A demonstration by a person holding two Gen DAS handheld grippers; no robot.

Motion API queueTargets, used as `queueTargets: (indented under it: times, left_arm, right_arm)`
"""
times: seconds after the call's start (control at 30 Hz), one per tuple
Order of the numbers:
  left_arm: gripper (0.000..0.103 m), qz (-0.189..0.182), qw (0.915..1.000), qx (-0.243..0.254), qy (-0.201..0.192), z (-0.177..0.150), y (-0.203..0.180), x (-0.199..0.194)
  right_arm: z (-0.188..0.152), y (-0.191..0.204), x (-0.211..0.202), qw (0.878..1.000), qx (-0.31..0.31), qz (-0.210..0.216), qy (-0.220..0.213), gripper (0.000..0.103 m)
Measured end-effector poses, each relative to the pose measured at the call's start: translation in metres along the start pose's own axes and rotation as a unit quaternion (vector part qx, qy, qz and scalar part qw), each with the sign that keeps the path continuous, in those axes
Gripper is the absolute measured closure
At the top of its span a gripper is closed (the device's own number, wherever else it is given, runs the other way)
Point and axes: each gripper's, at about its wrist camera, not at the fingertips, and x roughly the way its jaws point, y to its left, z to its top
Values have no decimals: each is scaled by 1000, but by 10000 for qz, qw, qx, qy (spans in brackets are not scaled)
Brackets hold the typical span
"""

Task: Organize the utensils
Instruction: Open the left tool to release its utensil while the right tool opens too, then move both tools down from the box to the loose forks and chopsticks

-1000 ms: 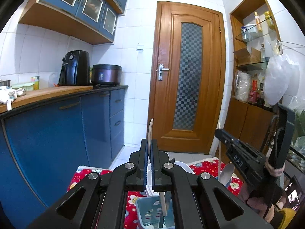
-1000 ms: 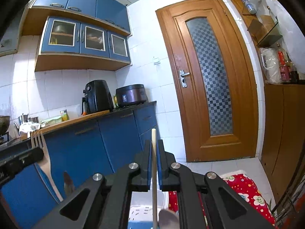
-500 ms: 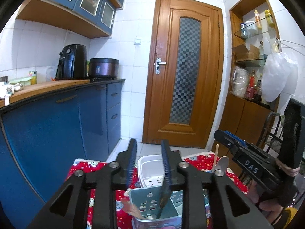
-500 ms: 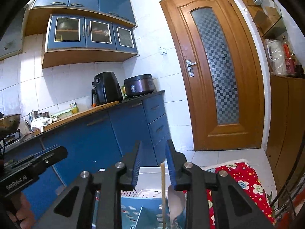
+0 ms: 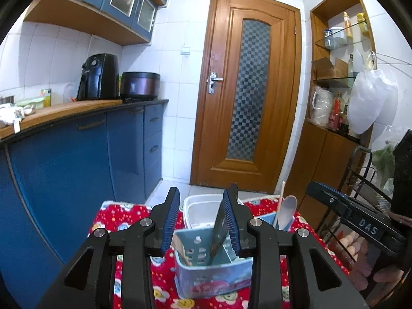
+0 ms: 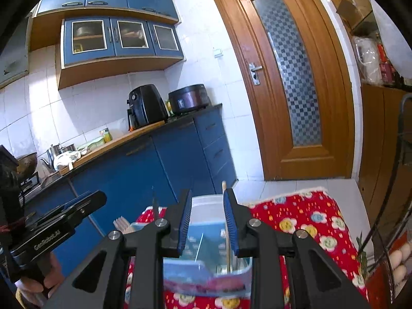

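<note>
Left gripper (image 5: 202, 221) just opened, fingers apart, knife leaning inside the caddy (image 5: 213, 273). Right gripper (image 6: 207, 222) fingers apart; chopstick (image 6: 226, 229) stands loose in caddy.

Both views are bright and evenly lit, with soft daylight washing the white wall tiles (image 5: 85, 46) and a sheen on the glossy brown wooden door (image 5: 247, 90). Fisheye bending curves the blue cabinets (image 6: 121, 38) and blackens the corners. In the right view the near blue plastic utensil caddy (image 6: 206, 275) is smeared by blur.
</note>
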Motion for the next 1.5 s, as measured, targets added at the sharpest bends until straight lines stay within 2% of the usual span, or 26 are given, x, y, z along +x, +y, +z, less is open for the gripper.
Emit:
queueTargets:
  times: [0.73, 1.17, 1.5]
  left_arm:
    - [67, -167, 9959, -249, 858, -58, -6, -38]
    - [67, -209, 9888, -379, 1426, -101, -7, -45]
    - [67, -187, 9797, -368, 1963, -137, -5, -37]
  right_arm:
    - [-72, 6, -52, 9935, -9, -231, 1111, 75]
    - [-128, 1, -58, 9811, -73, -321, 1908, 73]
    - [-164, -3, -54, 9687, -11, -389, 2452, 73]
